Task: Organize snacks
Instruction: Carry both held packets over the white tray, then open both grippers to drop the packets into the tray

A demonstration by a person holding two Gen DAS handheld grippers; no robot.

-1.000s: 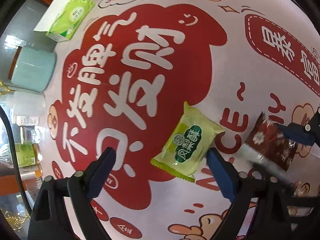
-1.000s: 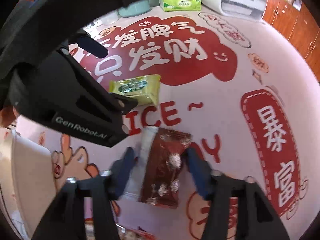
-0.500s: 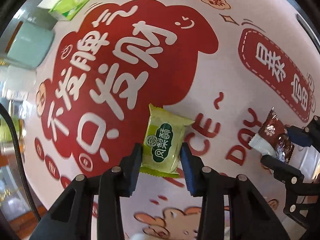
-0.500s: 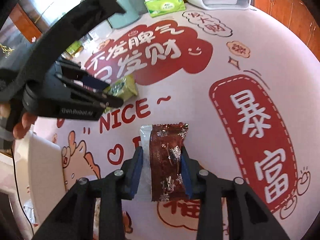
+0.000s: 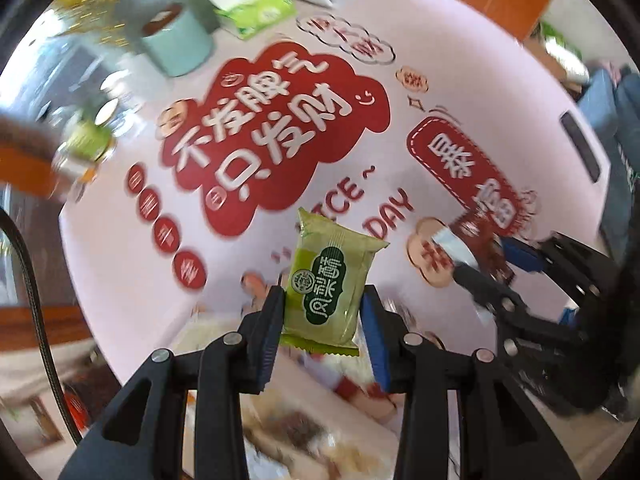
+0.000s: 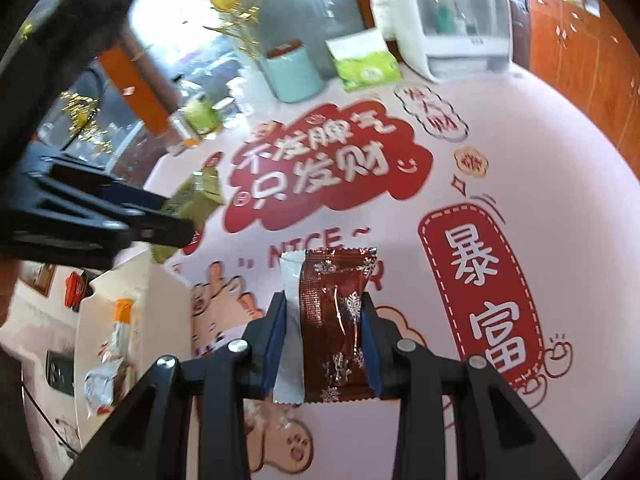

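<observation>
Up close in the left wrist view, the left hand-held gripper (image 5: pixel 322 312) is clamped on a green snack packet (image 5: pixel 328 286), its blue pads pressing both long sides at lower centre of the frame. The packet is lifted clear of the pink desk (image 5: pixel 120 264), tilted slightly to the right. Beneath it, along the bottom of the frame, lies a blurred white container (image 5: pixel 304 412) with some snacks inside; their kinds cannot be told. At the right edge of the same frame, the right hand-held gripper (image 5: pixel 480 258) pinches a dark red snack packet (image 5: pixel 476 236), also blurred.

In the right wrist view, that dark red snack packet (image 6: pixel 334 320), printed with snowflakes and joined to a white strip on its left side, stands upright between the closed pads of the right hand-held gripper (image 6: pixel 324 332) at lower centre, held above the desk (image 6: pixel 560 184). At lower left sits the white container (image 6: pixel 120 304), holding a few wrapped items. At middle left, the left hand-held gripper (image 6: pixel 176 216) carries the green snack packet (image 6: pixel 200 196).

Farther back, the desk bears large red printed patches with white characters. Near its far edge, in the upper part of the frame, stand a pale teal canister (image 6: pixel 294 74), a green tissue pack (image 6: pixel 366 64) just to its right, and a white appliance (image 6: pixel 452 28) behind them.
</observation>
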